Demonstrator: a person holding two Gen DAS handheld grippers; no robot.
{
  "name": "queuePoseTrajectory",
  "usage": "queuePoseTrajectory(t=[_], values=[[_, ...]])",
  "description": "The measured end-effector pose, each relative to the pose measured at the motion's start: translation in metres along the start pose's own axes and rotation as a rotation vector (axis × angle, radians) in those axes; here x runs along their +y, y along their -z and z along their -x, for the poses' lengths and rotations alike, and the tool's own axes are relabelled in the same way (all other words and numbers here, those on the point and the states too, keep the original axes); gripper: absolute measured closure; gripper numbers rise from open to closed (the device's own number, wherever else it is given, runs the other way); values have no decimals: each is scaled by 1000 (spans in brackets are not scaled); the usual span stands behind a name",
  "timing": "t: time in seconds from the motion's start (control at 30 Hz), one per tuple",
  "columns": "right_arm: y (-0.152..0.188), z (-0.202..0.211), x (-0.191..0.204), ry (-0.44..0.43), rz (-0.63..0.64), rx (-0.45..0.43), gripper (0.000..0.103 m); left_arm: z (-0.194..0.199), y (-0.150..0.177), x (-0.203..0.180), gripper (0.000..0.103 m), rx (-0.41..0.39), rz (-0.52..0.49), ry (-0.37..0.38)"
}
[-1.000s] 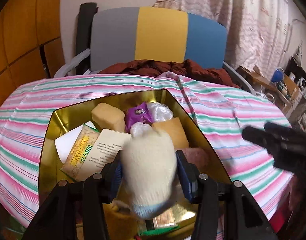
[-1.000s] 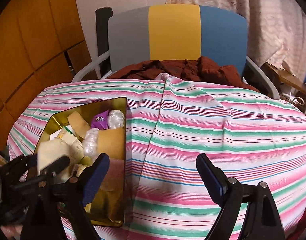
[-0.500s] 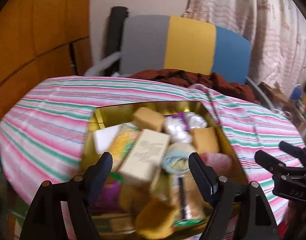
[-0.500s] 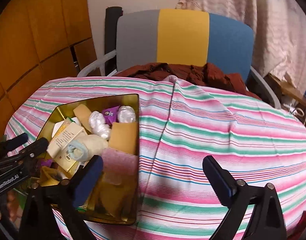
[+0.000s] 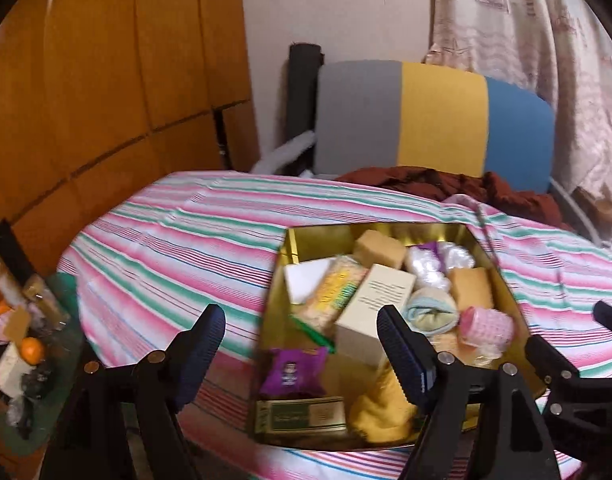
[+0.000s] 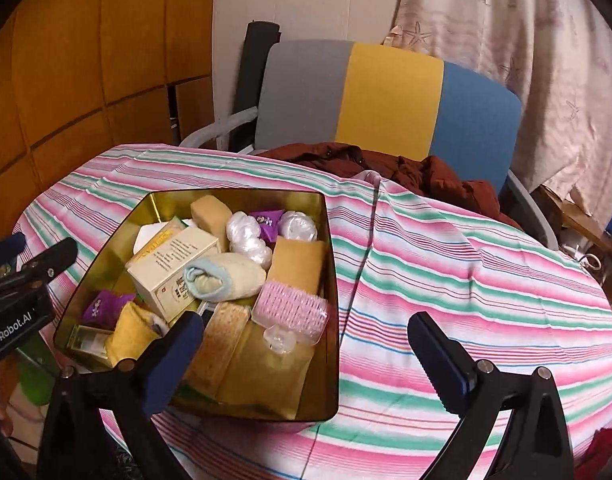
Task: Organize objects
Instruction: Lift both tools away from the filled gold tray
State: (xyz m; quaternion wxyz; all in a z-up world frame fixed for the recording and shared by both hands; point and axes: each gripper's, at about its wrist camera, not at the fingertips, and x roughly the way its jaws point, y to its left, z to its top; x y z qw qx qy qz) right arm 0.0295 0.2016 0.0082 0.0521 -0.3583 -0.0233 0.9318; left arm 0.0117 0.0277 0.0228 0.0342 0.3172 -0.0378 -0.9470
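Left tool now wide open, empty; rolled cream sock, gripped a second ago, lies in gold tin on striped tabletop. Right tool open, empty. Tabletop bare; sorting seems finished.

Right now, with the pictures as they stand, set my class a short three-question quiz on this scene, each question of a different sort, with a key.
1. True or false: the left gripper is holding the rolled sock.
2. Which lies nearest the tin's right wall? A) purple packet B) pink brush C) yellow cloth
3. Fill in: the tin stands on a striped ____.

Key
1. False: both grippers are open and empty, the right gripper too; the sock lies in the tin.
2. B
3. tablecloth
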Motion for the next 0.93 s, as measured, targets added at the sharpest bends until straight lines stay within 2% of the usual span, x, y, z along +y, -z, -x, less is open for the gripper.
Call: queuePoseTrajectory(t=[0.17,0.37,0.47,0.73,0.93], values=[[5,5,3,10,-3,-6,0,11,5,-1,23,-38,-15,-2],[7,9,5,6,-3,-13,0,9,7,12,23,6,76,89],[9,10,8,3,3,-13,0,5,8,17,27,30,117,119],[13,4,12,9,16,11,0,3,13,19,41,22,110,115],[12,2,11,21,13,4,0,-3,14,19,41,52,107,133]])
